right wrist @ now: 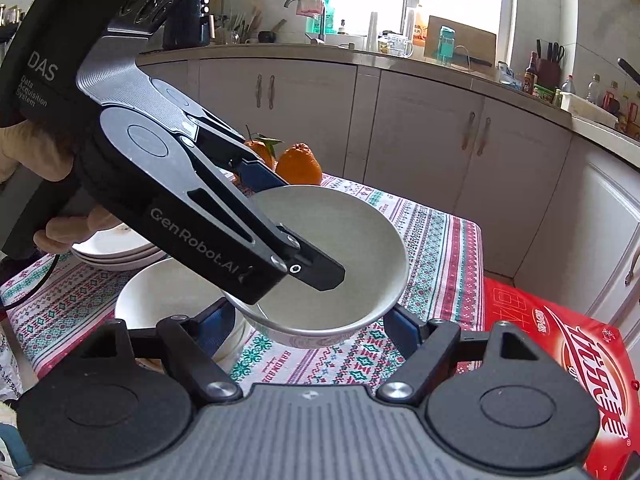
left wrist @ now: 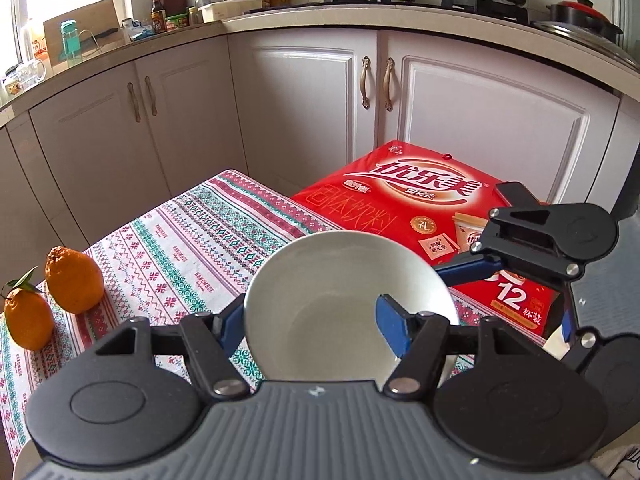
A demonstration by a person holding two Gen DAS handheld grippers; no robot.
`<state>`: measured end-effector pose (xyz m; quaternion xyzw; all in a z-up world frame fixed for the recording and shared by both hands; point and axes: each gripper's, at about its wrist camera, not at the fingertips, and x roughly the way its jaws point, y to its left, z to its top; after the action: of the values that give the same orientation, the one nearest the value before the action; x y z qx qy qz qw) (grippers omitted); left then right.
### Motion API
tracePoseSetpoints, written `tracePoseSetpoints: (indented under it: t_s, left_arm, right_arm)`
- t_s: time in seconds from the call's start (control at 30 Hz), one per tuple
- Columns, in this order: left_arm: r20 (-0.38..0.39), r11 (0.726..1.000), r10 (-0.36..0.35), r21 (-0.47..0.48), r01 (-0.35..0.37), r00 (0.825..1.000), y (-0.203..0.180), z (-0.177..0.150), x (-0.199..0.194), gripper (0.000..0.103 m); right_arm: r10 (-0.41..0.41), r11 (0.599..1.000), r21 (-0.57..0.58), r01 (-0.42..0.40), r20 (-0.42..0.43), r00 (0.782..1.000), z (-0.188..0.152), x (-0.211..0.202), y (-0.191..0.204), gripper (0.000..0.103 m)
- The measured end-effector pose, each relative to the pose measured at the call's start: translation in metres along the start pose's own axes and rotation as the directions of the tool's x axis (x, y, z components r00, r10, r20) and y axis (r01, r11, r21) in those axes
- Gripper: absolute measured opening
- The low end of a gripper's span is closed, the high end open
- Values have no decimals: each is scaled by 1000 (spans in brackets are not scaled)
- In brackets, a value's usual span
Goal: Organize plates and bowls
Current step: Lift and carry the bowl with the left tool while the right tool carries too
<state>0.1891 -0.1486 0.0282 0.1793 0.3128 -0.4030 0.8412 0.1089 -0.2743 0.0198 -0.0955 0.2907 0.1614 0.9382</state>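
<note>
A white bowl [left wrist: 320,280] hangs above the patterned tablecloth [left wrist: 180,240]. My left gripper [left wrist: 312,320] is shut on its wall, one blue finger [left wrist: 234,320] outside the rim and the other inside. In the right wrist view the same bowl [right wrist: 352,232] sits between the fingers of my right gripper [right wrist: 310,320], which press on its two sides. The left gripper [right wrist: 288,222] reaches in from the upper left, held by a person's hand [right wrist: 24,152]. A second white bowl [right wrist: 168,292] stands on the table below, beside a stack of white plates [right wrist: 116,248].
Two oranges [left wrist: 74,280] lie at the table's left part. A red carton [left wrist: 412,200] sits off the table's far edge, in front of white cabinet doors [left wrist: 480,120]. The worktop behind carries bottles, a wok and pots.
</note>
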Motion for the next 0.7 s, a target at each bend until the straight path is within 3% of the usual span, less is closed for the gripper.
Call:
tracePoseSetpoints:
  t_s: [0.43,0.7]
  left_arm:
    - [22,996,62,-68,-61,998,10,-31,-43,66]
    - [2,991,76,-113,-75,997,20,-51,-47,67]
  right_arm:
    - [74,996,-47,-73,17,997,7,-8,42,85]
    - [115,991,-64,-115,-6,993,6,-1,60,85]
